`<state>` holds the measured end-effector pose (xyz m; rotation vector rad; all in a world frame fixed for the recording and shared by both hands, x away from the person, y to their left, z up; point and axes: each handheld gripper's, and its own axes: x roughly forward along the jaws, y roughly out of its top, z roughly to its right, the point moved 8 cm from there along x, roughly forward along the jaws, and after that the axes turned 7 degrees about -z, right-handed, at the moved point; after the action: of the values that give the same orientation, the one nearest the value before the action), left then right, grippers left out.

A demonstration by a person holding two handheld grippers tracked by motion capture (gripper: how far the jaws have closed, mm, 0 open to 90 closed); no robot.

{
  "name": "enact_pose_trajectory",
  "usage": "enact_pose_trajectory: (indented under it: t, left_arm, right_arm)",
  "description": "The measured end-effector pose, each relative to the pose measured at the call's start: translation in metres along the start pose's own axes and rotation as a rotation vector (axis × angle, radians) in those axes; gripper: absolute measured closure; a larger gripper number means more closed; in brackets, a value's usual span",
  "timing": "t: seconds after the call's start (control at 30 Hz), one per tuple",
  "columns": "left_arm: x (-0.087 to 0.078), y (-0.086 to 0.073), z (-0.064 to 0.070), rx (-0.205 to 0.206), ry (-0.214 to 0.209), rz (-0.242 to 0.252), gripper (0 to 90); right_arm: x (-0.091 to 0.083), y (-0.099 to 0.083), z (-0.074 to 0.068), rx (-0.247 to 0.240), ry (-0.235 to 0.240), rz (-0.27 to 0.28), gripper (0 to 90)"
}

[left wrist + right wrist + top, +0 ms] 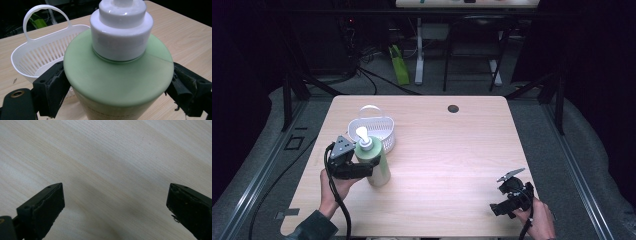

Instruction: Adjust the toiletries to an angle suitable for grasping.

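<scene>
Two grippers in play, one busy. Left gripper (362, 169), left of centre in the high view, clamped on the green pump bottle (377, 165) just under its shoulder, jaws pressed flat against both sides in the left gripper view, white pump cap (121, 32) rising above them. Bottle upright, low and centre-left in the high view, just in front of the white slotted basket (379, 131), near it, contact impossible to judge. Likely headed for that basket.

To do it well: keep the squeeze firm, since a smooth rounded body could slip; lift straight up before travelling, enough for the base to clear the basket rim; keep the bottle upright; watch the looped handle (46, 18) at the upper left of the left gripper view and come down well inside the wall, not on it.

Left hand (334, 187) low and reaching in from the lower left, gripper level, pointing right. Right gripper (511, 192) parked lower right, jaws wide apart over bare wooden table (112, 165), holding nothing, hand behind it at the bottom edge.
</scene>
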<state>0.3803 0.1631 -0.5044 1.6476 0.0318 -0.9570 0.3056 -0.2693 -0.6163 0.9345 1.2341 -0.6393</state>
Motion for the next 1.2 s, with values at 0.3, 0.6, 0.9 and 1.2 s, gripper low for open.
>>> enact_pose_trajectory:
  t: [0.3, 0.6, 0.9, 1.2]
  left_arm:
    - [-0.004, -0.001, 0.001, 0.012, -0.032, 0.013, 7.5]
    - [-0.012, 0.006, 0.004, 0.014, -0.054, 0.047, 0.2]
    - [-0.017, 0.017, 0.000, -0.002, -0.075, 0.099, 0.0]
    - [-0.019, 0.028, -0.004, -0.013, -0.084, 0.128, 0.0]
  right_arm:
    - [0.001, 0.000, 0.000, 0.000, 0.002, -0.005, 1.3]
    - [0.000, -0.001, 0.000, -0.002, 0.001, -0.005, 1.2]
    - [0.000, -0.001, -0.001, 0.006, 0.006, -0.005, 1.2]
    - [0.000, -0.004, 0.000, 0.007, -0.002, -0.011, 1.2]
